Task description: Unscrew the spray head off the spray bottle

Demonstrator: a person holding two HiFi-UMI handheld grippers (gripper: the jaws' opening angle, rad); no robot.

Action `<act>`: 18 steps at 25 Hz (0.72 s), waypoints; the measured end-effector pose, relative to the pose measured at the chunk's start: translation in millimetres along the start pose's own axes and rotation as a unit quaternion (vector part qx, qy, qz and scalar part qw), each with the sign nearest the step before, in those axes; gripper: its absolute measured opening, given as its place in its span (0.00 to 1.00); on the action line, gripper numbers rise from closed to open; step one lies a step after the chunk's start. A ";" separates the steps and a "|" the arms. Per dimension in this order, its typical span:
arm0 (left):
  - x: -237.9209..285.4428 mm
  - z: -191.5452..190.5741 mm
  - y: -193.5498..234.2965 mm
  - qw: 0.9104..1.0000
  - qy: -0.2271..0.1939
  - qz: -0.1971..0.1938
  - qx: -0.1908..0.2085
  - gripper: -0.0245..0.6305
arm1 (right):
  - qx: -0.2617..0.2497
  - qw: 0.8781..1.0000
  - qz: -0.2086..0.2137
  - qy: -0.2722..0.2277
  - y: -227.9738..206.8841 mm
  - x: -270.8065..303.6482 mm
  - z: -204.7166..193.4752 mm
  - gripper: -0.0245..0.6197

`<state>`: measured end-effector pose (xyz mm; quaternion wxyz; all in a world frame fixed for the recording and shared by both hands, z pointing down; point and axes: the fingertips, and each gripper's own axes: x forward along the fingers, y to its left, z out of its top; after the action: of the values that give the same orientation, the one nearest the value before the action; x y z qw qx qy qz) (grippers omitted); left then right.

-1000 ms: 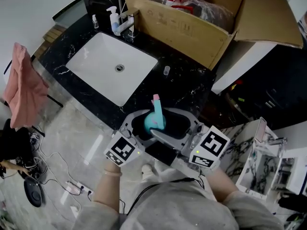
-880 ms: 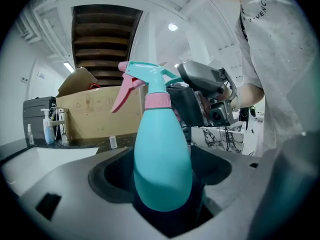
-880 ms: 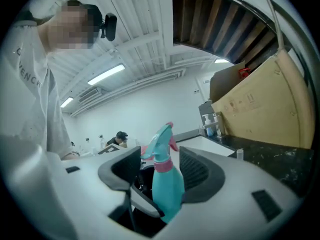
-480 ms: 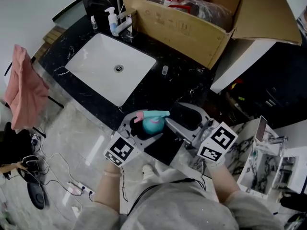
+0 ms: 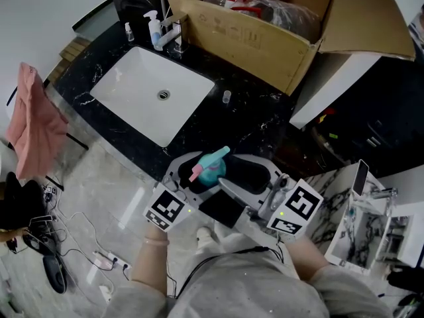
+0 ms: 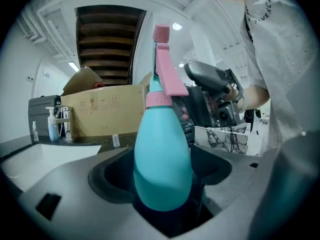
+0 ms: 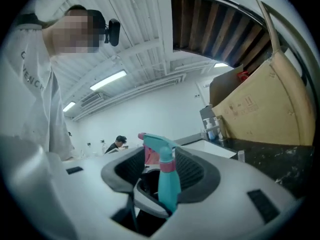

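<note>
A teal spray bottle point(image 5: 211, 172) with a pink collar is held out in front of the person, below the counter's edge. My left gripper point(image 5: 196, 175) is shut on its body point(image 6: 162, 159), which fills the space between the jaws in the left gripper view. The spray head point(image 7: 156, 145), teal with a pink trigger point(image 6: 168, 79), lies between the jaws of my right gripper point(image 7: 162, 170). Those jaws are closing, and gaps still show on both sides of the head. In the head view the right gripper point(image 5: 237, 172) comes in from the right.
A black counter point(image 5: 258, 121) holds a white sink point(image 5: 156, 95), a pump bottle point(image 5: 156, 28), a small vial point(image 5: 227, 97) and a big open cardboard box point(image 5: 265, 32). A pink cloth point(image 5: 30, 121) hangs at the left. Cables lie on the floor.
The spray head has swung round: it pointed away, then right, and now slants up to the right. The right gripper drew off to the right, then came back around the head.
</note>
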<state>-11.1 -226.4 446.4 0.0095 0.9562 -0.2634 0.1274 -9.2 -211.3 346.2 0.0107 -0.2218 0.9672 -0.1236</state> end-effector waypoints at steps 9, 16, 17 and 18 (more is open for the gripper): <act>0.8 0.6 -1.6 1.000 0.002 0.009 -0.003 0.59 | -0.012 1.000 0.001 0.012 13.7 26.1 -4.7 0.55; 1.0 0.1 -2.3 1.000 0.000 0.013 -0.009 0.59 | -0.015 0.999 -0.022 0.021 2.0 4.6 -9.3 0.48; 0.9 0.0 -2.1 1.000 0.000 0.014 -0.009 0.59 | -0.013 0.999 -0.027 0.020 -0.4 0.8 -8.9 0.47; 0.7 0.0 -1.8 1.000 0.000 0.015 -0.009 0.59 | -0.012 0.999 -0.033 0.018 -3.2 -3.1 -8.3 0.44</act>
<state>-9.6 -225.2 446.7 0.0158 0.9519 -0.2791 0.1251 -5.7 -210.8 355.0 -0.0137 -0.2511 0.9609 -0.1158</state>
